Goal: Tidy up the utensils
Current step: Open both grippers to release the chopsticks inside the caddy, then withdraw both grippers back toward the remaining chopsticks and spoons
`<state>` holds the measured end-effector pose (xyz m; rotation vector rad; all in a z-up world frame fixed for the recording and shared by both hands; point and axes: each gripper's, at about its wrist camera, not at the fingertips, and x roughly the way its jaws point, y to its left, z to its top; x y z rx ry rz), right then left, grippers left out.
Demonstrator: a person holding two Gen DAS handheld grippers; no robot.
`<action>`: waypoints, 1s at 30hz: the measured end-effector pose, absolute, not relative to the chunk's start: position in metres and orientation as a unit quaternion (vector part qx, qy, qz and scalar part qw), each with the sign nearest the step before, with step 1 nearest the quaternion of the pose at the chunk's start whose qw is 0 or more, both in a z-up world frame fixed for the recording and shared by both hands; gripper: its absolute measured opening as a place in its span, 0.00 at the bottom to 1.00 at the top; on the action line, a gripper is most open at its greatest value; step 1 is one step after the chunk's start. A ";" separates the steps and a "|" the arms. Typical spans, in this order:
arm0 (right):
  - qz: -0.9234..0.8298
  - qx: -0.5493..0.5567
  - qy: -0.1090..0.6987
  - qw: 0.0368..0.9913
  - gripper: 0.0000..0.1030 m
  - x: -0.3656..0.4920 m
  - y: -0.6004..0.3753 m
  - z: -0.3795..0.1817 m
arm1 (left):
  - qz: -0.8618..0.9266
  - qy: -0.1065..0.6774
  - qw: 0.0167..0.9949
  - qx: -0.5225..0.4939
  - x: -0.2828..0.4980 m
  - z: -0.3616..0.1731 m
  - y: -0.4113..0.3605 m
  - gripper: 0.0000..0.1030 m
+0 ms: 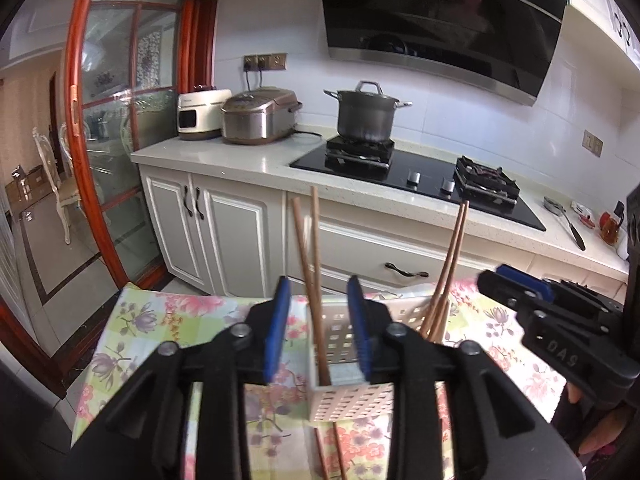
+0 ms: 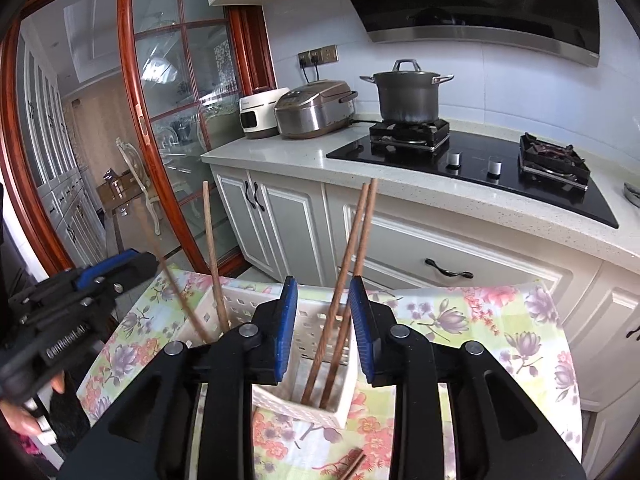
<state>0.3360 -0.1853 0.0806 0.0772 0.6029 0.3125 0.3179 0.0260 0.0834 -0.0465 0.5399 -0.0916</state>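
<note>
A white perforated utensil holder stands on the floral tablecloth. Two brown chopsticks stand in its left compartment, between the fingers of my open left gripper, which touch nothing. Several more chopsticks lean in the right compartment; in the right wrist view they stand between the fingers of my open right gripper. Two loose chopsticks lie on the cloth in front of the holder. The right gripper shows in the left view, the left gripper in the right view.
Behind the table runs a kitchen counter with white cabinets, a black hob, a steel pot, a rice cooker and a white appliance. A glass sliding door with a red frame is at the left.
</note>
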 end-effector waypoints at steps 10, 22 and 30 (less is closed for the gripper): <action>0.156 0.036 0.293 0.943 0.27 0.283 -0.195 0.071 | -0.021 0.233 0.972 -0.004 0.258 0.076 0.029 0.75; 0.158 0.027 0.306 0.938 0.55 0.228 -0.196 0.031 | -0.004 0.252 0.968 -0.011 0.202 0.031 0.039 0.91; 0.163 0.008 0.329 0.930 0.70 0.205 -0.188 -0.007 | 0.006 0.258 0.966 -0.010 0.183 0.003 0.034 0.91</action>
